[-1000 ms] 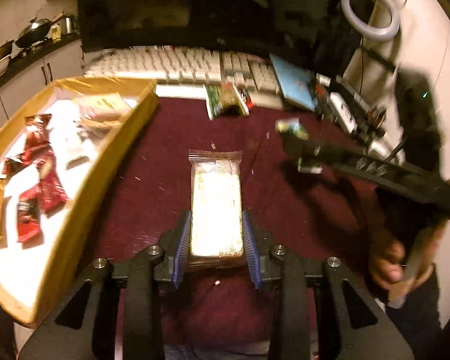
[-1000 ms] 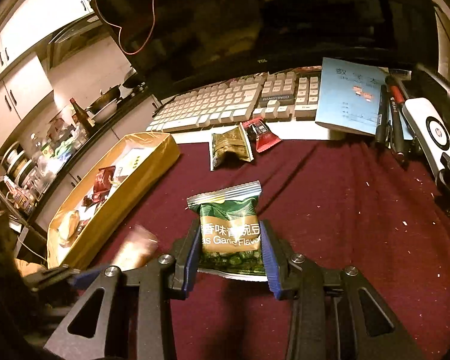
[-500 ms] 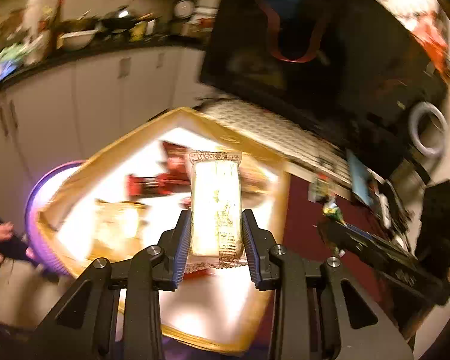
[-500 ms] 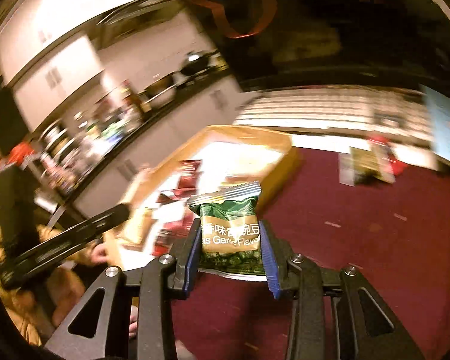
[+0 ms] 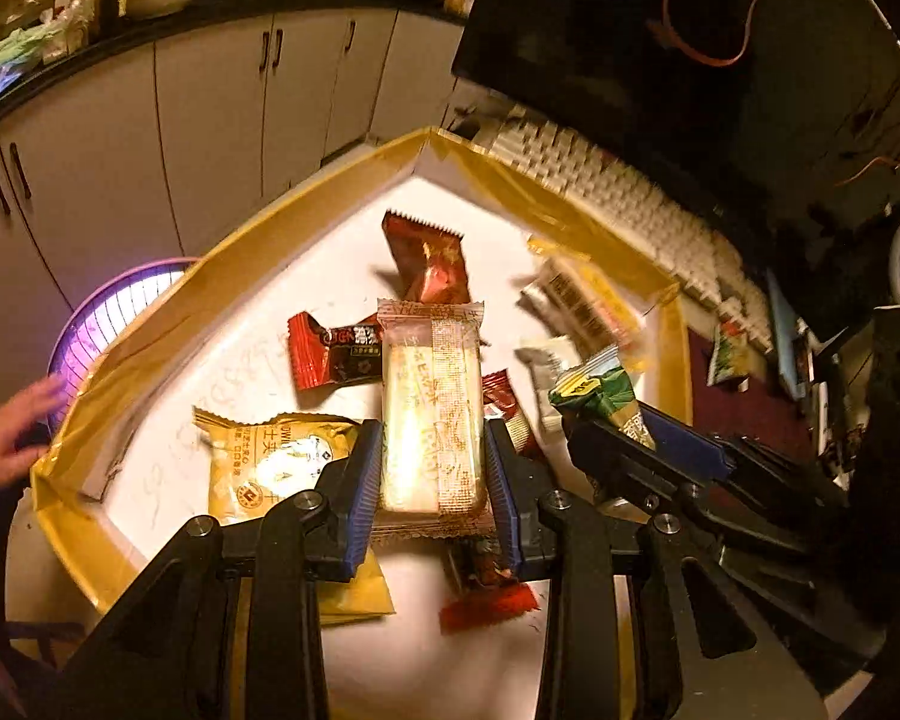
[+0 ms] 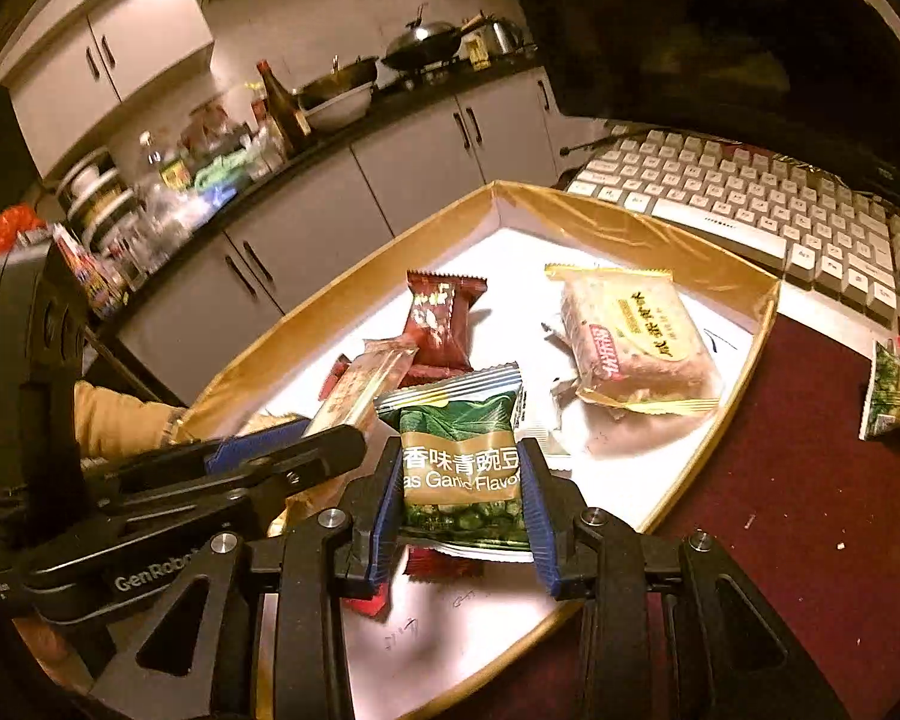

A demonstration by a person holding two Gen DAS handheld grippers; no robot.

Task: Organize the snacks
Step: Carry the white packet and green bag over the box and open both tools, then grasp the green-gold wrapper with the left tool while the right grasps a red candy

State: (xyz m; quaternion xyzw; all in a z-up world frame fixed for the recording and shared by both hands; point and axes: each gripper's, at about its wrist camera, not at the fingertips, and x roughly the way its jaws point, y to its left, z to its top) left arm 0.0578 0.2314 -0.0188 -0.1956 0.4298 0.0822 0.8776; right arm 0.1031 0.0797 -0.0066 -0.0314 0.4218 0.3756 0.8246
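Observation:
My left gripper (image 5: pixel 432 468) is shut on a clear-wrapped pale biscuit bar (image 5: pixel 431 414) and holds it above the yellow-rimmed white tray (image 5: pixel 222 282). My right gripper (image 6: pixel 462 498) is shut on a green pea packet (image 6: pixel 459 456), also above the tray (image 6: pixel 642 228). The right gripper with its green packet (image 5: pixel 600 390) shows at the right of the left wrist view. The left gripper with its bar (image 6: pixel 360 384) shows at the left of the right wrist view. Several red, yellow and pale snack packs lie in the tray.
A white keyboard (image 6: pixel 750 192) lies behind the tray on the maroon cloth (image 6: pixel 810 480). A green packet (image 6: pixel 894 390) lies on the cloth at right. A purple fan (image 5: pixel 108 324) stands beyond the tray's left rim. Kitchen cabinets (image 5: pixel 210 108) are behind.
Both grippers have swung left from over the maroon cloth to above the tray, each still holding its packet.

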